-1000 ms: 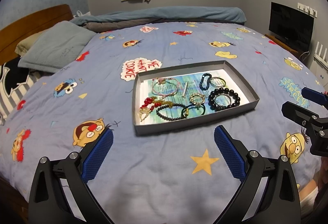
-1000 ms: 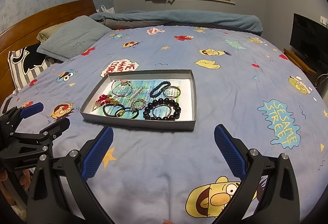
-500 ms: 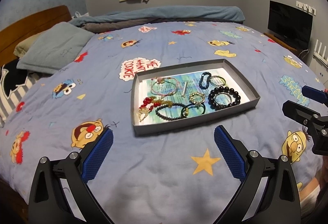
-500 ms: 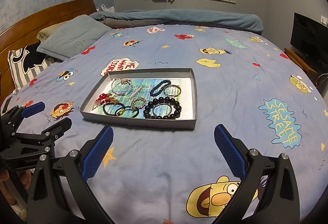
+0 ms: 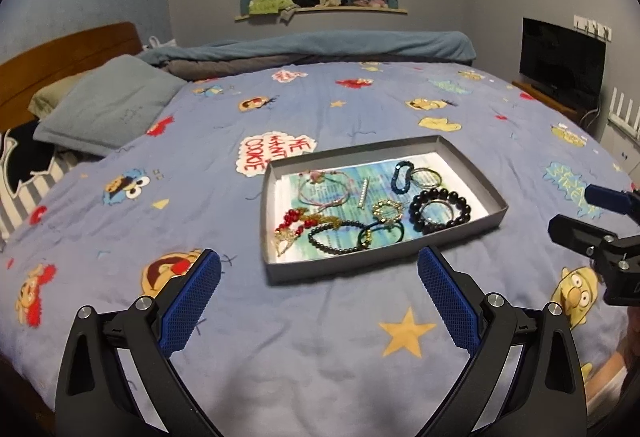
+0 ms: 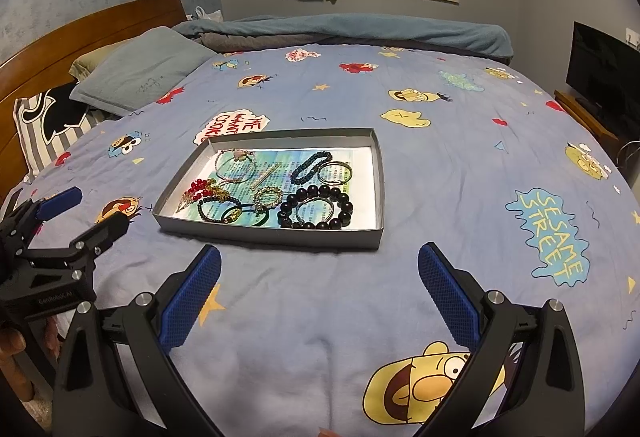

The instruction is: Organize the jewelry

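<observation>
A shallow grey tray (image 5: pixel 478 173) was seen lying flat on the cartoon-print bedspread (image 5: pixel 200 173), its long axis running left to right across the left wrist view. Bracelets were scattered inside it, a black bead bracelet (image 5: pixel 440 210) near its right end. The left gripper (image 5: pixel 318 301) and right gripper (image 6: pixel 319 297) were held spread wide and empty, short of the tray.

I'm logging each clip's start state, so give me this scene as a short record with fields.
surface: bed with cartoon bedspread
container: grey tray near the middle of the bed
contents: black bead bracelet, red bead bracelet, other bracelets, all inside the tray
left gripper: open, empty, short of the tray
right gripper: open, empty, short of the tray
</observation>
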Demonstrator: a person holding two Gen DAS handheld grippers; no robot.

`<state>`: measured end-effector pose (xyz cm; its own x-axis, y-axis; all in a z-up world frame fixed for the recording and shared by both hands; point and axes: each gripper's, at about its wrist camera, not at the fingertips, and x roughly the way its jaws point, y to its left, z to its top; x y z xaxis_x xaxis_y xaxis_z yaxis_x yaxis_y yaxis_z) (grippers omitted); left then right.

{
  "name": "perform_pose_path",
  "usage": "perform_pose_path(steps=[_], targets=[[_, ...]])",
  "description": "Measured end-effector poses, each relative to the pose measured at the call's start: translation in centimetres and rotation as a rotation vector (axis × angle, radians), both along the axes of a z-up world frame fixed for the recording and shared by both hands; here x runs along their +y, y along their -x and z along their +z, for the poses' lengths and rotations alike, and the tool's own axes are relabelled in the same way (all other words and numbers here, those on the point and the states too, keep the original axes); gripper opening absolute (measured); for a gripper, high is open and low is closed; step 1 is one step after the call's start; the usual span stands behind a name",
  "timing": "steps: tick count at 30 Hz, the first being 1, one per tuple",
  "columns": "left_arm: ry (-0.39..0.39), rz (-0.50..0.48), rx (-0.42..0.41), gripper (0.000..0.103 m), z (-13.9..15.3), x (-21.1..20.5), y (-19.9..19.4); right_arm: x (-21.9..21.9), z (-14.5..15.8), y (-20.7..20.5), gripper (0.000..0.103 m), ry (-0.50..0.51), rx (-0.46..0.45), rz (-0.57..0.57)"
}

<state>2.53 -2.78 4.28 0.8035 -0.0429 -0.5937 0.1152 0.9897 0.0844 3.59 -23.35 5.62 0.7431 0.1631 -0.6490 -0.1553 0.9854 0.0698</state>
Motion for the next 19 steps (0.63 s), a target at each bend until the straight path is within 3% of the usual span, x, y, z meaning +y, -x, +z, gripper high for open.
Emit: perform_pose_path(steps=[7, 13, 16, 19], targets=[[-0.026, -0.022, -0.052, 0.098, 0.0, -0.1, 0.2, 0.0, -0.1, -0.1, 0.097, 0.003, 0.006, 0.0], [-0.024, -0.006, -0.026, 0.098, -0.4, -0.1, -0.2, 0.0, -0.2, -0.3, 0.097, 0.005, 0.012, -0.001], [-0.064, 0.101, -0.003, 0.098, -0.8, 0.0, -0.7, 0.1, -0.3, -0.3, 0.097, 0.008, 0.014, -0.001], [-0.001, 0.062, 0.059, 0.098, -1.4, 0.4, -1.3, 0.1, -0.3, -0.3, 0.097, 0.008, 0.014, 0.0]])
